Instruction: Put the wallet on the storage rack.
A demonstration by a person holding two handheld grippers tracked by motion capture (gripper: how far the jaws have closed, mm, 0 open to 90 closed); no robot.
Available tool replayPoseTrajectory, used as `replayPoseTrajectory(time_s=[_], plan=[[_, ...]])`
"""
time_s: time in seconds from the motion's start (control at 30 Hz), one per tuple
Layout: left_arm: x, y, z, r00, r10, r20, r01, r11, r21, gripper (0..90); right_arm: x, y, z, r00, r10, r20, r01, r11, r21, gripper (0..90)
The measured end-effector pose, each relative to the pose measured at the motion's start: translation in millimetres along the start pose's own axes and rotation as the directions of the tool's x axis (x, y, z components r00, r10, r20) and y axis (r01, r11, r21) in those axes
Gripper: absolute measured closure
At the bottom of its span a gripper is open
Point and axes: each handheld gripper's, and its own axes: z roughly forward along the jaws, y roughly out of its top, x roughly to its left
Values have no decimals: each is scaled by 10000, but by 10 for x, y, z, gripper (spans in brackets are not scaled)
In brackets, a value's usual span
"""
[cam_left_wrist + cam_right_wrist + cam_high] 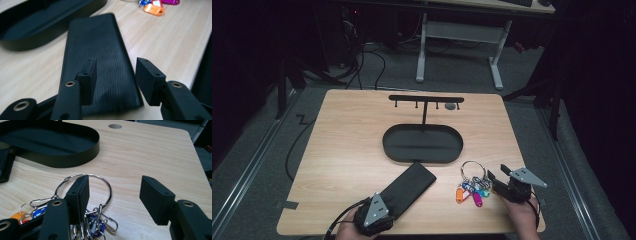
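A long black textured case (408, 186) lies slantwise on the wooden table, near the front edge. My left gripper (381, 209) sits at its near end. In the left gripper view the case (100, 47) runs away between the jaws, and that gripper (116, 68) is open, its pads clear of the case. To the right lies a large metal key ring (472, 169) with several coloured tags (471, 193). My right gripper (499, 174) is open beside it. In the right gripper view the ring (85, 174) curves behind the left jaw of this gripper (116, 190), untouched by the pads.
A black oval tray (422, 161) with an upright post and a hook bar (426, 98) stands mid-table; its rim (75, 161) is just beyond the ring. A small grey disc (451, 106) lies behind it. Bare wood extends left of the case and right of the ring.
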Motion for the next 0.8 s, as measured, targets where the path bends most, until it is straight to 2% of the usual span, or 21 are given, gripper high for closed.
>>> replayPoseTrajectory(time_s=[0.1, 0.17, 0.23, 0.37, 0.47, 0.57, 0.67, 0.73, 0.8], plan=[[17, 199, 164, 9998, 106, 144, -108, 9999, 80, 508, -13, -12, -28, 9999, 70, 106, -70, 10000, 16, 411], [-41, 243, 230, 9993, 368, 121, -368, 9993, 16, 500, -24, -22, -57, 9998, 107, 182, -108, 9999, 2, 411], [-92, 217, 249, 9976, 697, 48, -698, 9974, 183, 494, -37, -36, -86, 9996, 164, 242, -163, 9999, -13, 412], [-143, 105, 228, 9962, 875, -6, -874, 9944, 594, 484, -65, -67, -115, 9992, 251, 311, -252, 9997, 34, 412], [-171, 55, 242, 9895, 1394, -380, -1345, 9846, 1116, 490, -70, -67, -114, 9990, 294, 335, -296, 9996, 45, 412], [-185, 36, 287, 9872, 1557, -354, -1502, 9807, 1249, 484, -51, -66, -115, 9993, 211, 320, -214, 9997, 71, 412], [-235, 25, 322, 9769, 2019, -693, -1918, 9728, 1301, 486, -50, -67, -120, 9994, 193, 297, -194, 9998, 45, 411], [-264, 6, 330, 9657, 2421, -935, -2285, 9640, 1357, 514, -60, -67, -119, 9993, 250, 290, -252, 9997, 48, 411], [-292, -5, 336, 9581, 2646, -1100, -2485, 9583, 1408, 523, -67, -67, -106, 9991, 312, 269, -314, 9995, 69, 412]])
